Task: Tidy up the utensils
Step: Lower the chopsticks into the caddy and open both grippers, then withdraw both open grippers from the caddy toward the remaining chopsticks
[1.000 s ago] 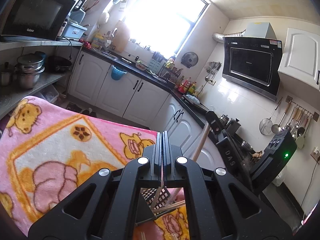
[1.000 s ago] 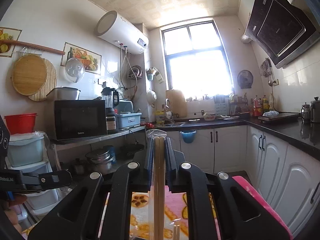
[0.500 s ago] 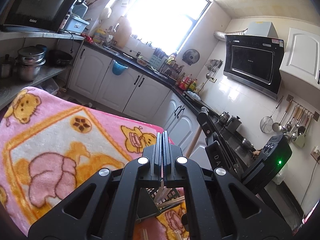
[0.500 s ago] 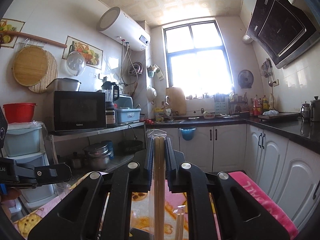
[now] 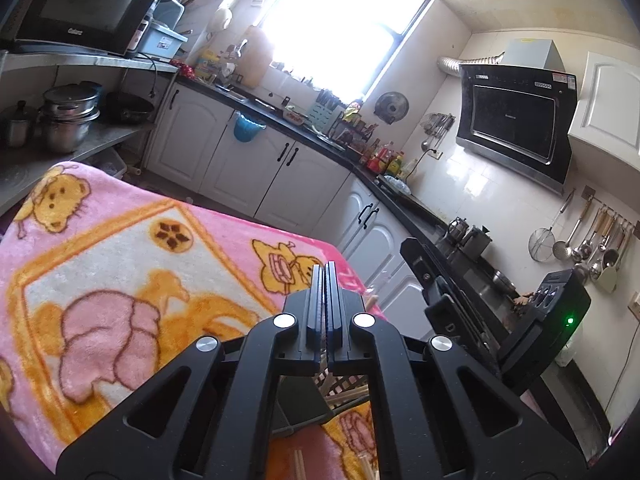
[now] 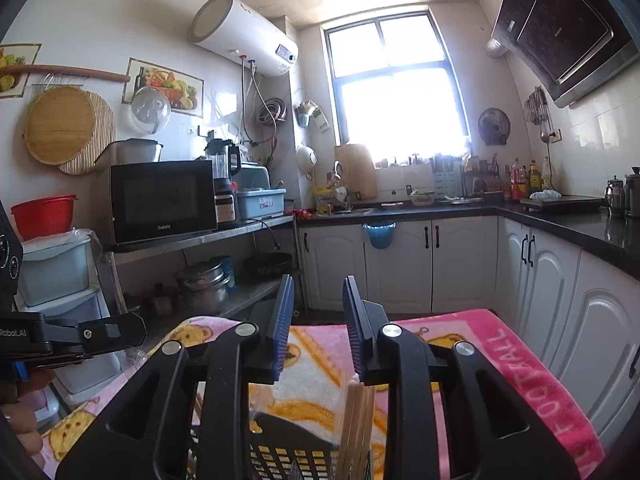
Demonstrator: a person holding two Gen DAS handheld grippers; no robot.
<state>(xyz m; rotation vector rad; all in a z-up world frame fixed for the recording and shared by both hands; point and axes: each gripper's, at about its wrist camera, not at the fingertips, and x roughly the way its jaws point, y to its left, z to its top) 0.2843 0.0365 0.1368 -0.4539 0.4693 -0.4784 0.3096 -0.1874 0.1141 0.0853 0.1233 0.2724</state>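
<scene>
Pink blanket (image 6: 516, 364): one basket (image 6: 280, 454), two tools.

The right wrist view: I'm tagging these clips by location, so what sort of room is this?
A home kitchen, most likely. A microwave sits on a metal shelf, white cabinets run under a dark countertop, and a range hood hangs on the right wall.

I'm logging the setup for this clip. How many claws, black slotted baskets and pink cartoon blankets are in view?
Claws: 2, the left claw shut and the right claw open
Black basket: 1
Pink blanket: 1
Total: 4
</scene>
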